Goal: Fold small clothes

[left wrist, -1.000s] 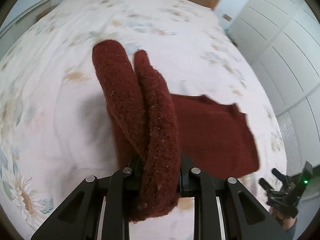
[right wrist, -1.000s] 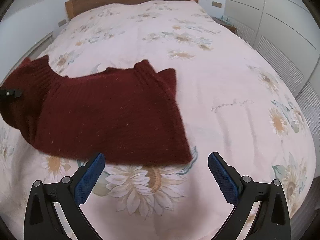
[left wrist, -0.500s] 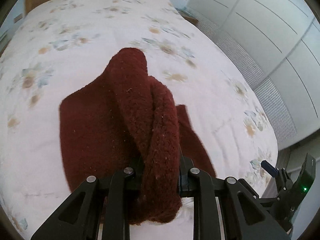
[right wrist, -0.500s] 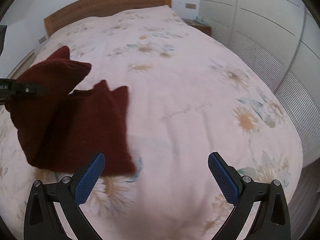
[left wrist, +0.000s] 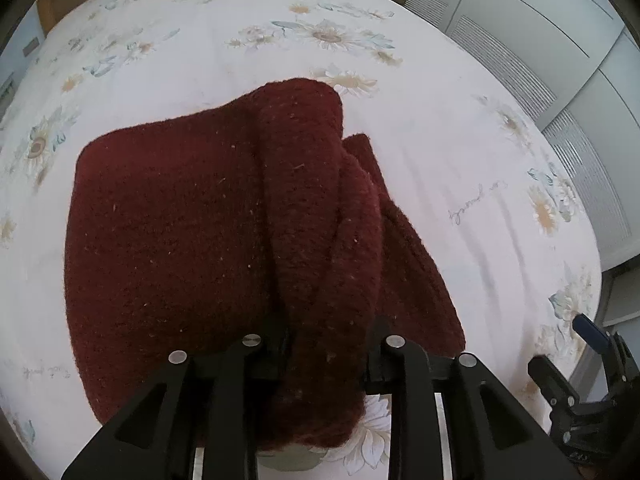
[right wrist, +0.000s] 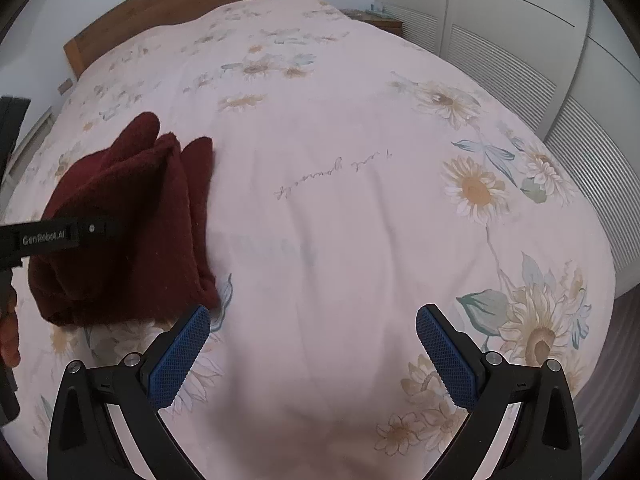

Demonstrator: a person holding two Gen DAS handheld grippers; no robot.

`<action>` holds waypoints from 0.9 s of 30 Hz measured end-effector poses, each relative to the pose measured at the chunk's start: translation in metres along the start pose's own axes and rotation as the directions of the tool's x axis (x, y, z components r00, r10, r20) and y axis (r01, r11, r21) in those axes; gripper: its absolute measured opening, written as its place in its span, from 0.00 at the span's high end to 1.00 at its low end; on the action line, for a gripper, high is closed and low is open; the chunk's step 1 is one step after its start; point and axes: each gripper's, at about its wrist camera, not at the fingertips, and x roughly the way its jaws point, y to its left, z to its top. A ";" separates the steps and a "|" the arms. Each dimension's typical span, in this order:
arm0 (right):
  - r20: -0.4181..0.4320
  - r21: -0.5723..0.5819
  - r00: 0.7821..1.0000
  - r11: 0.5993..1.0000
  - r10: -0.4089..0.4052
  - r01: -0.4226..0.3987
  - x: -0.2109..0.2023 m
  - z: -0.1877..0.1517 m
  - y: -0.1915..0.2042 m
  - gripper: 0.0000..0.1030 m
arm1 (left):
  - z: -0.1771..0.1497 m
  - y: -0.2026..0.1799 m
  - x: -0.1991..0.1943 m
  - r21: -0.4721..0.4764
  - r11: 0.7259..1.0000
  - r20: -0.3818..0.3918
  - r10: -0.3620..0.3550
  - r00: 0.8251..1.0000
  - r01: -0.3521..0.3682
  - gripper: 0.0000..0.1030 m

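Jaws of the left gripper (left wrist: 326,344) are clamped on a thick fold of the dark red knitted garment (left wrist: 208,232) and have just been opening a little, with the fabric between them. Jaws of the right gripper (right wrist: 312,354) are held wide apart, with nothing between the blue pads (right wrist: 180,356). In the right wrist view the garment is seen at about 9 o'clock, folded over on the floral bedsheet (right wrist: 360,220). A wooden headboard (right wrist: 188,4) is seen at 11 o'clock, and white wardrobe doors (right wrist: 520,32) at 2 o'clock.
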 end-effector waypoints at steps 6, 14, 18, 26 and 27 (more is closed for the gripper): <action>0.002 0.003 1.000 1.000 -0.005 0.005 -0.004 -0.002 -0.004 0.00 | 0.005 -0.003 -0.002 -0.011 1.000 -0.019 0.006 1.000 -0.007 0.68; 0.005 -0.001 1.000 1.000 -0.006 0.006 -0.011 -0.001 0.001 0.00 | 0.014 0.002 -0.026 -0.052 0.999 -0.011 -0.013 1.000 0.012 0.05; 0.014 -0.015 1.000 1.000 0.003 -0.003 -0.016 0.004 0.008 0.00 | 0.025 0.010 -0.050 -0.049 0.999 0.022 -0.006 1.000 0.008 0.01; 0.045 -0.095 0.998 0.995 0.049 -0.045 -0.028 0.032 0.047 0.00 | 0.038 0.056 -0.095 -0.083 0.997 0.058 0.011 0.998 -0.006 0.01; 0.049 -0.109 0.997 0.993 0.060 -0.054 -0.029 0.038 0.054 0.00 | 0.037 0.068 -0.099 -0.085 0.996 0.056 0.023 0.998 -0.019 0.01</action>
